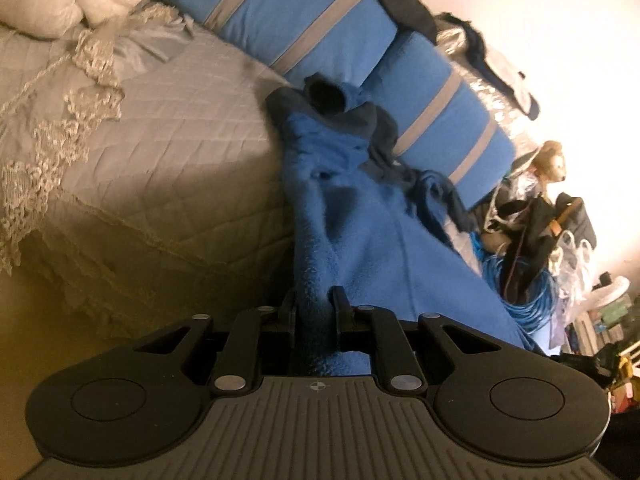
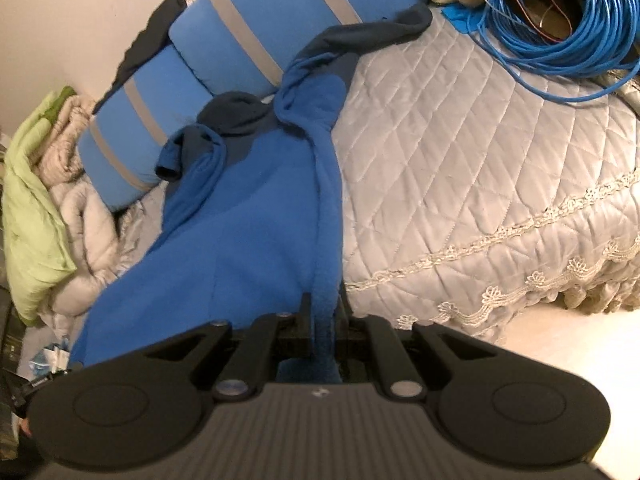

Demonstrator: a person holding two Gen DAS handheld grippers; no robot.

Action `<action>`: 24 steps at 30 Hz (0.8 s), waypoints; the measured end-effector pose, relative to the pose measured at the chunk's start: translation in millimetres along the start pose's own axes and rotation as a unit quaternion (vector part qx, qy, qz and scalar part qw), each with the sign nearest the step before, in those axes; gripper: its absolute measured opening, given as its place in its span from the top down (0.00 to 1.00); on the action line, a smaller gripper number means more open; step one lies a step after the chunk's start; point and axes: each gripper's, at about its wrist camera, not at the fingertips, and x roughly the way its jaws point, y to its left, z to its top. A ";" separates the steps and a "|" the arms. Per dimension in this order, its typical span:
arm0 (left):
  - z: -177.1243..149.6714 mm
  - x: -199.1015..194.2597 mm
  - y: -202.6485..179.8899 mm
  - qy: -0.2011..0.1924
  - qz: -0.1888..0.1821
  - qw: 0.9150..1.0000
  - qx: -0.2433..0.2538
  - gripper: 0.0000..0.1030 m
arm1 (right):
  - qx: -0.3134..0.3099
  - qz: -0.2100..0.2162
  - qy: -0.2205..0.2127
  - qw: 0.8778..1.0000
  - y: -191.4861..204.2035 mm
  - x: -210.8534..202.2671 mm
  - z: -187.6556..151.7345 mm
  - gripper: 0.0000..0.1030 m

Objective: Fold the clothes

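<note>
Both grippers, left (image 1: 314, 300) and right (image 2: 324, 308), have jaws clamped on the fleece (image 2: 240, 232) hem, probably spreading it over the bed (image 2: 460, 160); next: lay flat.

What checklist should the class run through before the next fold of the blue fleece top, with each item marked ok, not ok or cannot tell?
1. Left gripper shut on blue fleece top: ok.
2. Right gripper shut on the top: ok.
3. Sleeves spread flat: not ok, bunched near striped cushions.
4. Quilted bedspread free beside the garment: ok.
5. Blue cable coil apart from the top: ok.
6. Hem even between grippers: cannot tell.
</note>
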 end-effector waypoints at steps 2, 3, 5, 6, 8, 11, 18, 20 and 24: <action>-3.4 -7.0 -4.3 0.001 0.005 1.000 0.012 0.85 | 0.003 0.010 -0.004 1.000 0.4 -7.9 0.1 0.94; -4.9 -8.1 -5.7 0.004 0.009 1.000 0.015 0.85 | 0.001 0.008 -0.003 1.000 1.2 -8.9 0.2 0.94; -6.3 -8.8 -4.6 0.001 0.010 1.000 0.012 0.85 | -0.013 -0.008 0.005 1.000 4.0 -5.4 0.2 0.95; -5.9 -7.3 -3.7 0.003 0.010 1.000 0.012 0.84 | -0.019 -0.016 0.010 1.000 5.4 -3.7 0.2 0.94; -3.6 -1.7 -0.2 0.011 0.013 1.000 0.011 0.81 | -0.032 -0.031 0.018 0.999 8.2 -0.2 0.2 0.94; 2.7 3.7 3.8 0.029 0.036 0.999 0.009 0.66 | -0.052 -0.055 0.030 0.997 12.3 5.1 0.3 0.75; 31.5 -19.4 -1.0 0.001 0.119 0.992 0.041 0.30 | -0.114 -0.149 -0.032 0.982 33.6 2.3 29.2 0.00; 42.6 -29.8 -3.4 -0.013 0.133 0.990 0.042 0.30 | -0.115 -0.158 -0.046 0.980 37.0 0.7 37.9 0.00; 68.6 -55.7 -22.7 -0.047 0.157 0.985 0.060 0.30 | -0.135 -0.166 -0.067 0.975 48.0 -5.7 55.3 0.00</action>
